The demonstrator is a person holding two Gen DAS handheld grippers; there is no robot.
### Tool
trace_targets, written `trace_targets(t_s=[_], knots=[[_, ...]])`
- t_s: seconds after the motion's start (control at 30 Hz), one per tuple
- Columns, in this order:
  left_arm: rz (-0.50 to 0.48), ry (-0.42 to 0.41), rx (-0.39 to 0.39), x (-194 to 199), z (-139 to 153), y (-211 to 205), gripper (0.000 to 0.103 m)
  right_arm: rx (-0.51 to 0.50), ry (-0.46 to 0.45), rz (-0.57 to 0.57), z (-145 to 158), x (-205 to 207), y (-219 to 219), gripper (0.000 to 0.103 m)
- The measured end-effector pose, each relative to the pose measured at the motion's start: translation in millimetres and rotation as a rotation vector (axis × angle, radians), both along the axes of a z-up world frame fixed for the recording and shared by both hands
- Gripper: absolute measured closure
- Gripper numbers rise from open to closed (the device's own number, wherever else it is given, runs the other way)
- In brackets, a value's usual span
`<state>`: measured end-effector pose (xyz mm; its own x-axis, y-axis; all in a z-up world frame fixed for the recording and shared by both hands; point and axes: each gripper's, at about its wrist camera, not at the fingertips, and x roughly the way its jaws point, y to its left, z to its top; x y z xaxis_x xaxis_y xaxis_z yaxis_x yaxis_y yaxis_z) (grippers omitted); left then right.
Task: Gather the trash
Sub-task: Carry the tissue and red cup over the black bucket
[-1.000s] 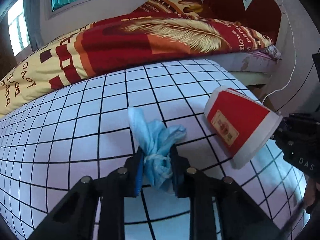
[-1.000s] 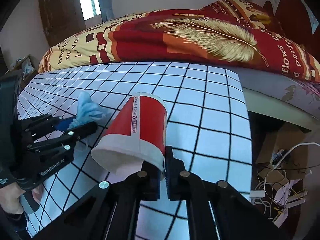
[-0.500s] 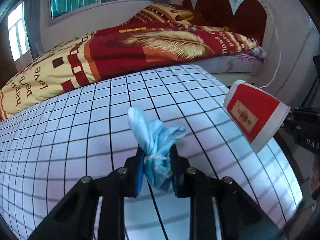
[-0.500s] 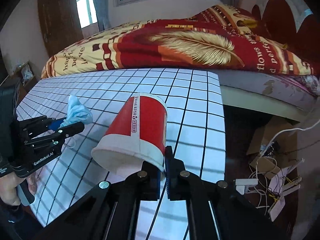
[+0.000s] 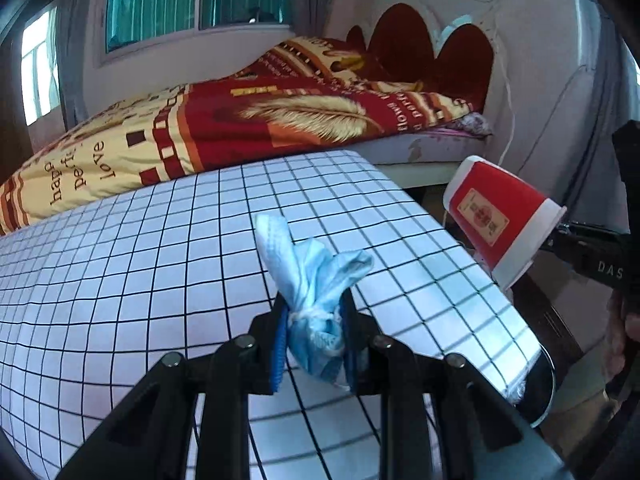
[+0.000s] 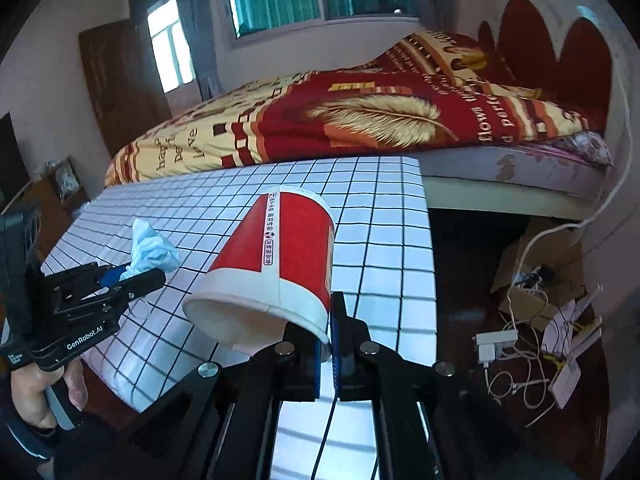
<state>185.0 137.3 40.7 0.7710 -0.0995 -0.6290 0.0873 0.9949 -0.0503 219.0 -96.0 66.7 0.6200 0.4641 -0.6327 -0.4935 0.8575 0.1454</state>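
My left gripper (image 5: 314, 332) is shut on a crumpled blue face mask (image 5: 316, 280) and holds it above the white grid-patterned table (image 5: 140, 264). My right gripper (image 6: 330, 328) is shut on the rim of a red and white paper cup (image 6: 280, 256), held tilted on its side, mouth toward the camera, above the table's right part (image 6: 380, 248). The cup also shows in the left wrist view (image 5: 500, 216), beyond the table's right edge. The left gripper with the mask shows in the right wrist view (image 6: 132, 276) at the left.
A bed with a red and yellow quilt (image 5: 240, 128) runs behind the table. A cardboard box, white cables and chargers (image 6: 532, 320) lie on the dark floor right of the table. A wooden door (image 6: 120, 92) is at the far left.
Both grippers have risen and pulled back from the table, each still holding its item. The cup has moved right, past the table's right edge in the left wrist view.
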Motion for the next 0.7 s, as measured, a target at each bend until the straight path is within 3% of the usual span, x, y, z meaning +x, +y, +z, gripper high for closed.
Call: trace_targets(t_s=[0.23, 0.7], knots=[[-0.050, -0.038, -0.034, -18, 10, -23, 0.079, 0.039, -0.018, -0.091, 5, -43, -46, 0.099], [-0.157, -0.096, -0.014, -51, 30, -77, 0.079, 0.076, -0.034, -0.249, -1, -104, -137, 0.099]])
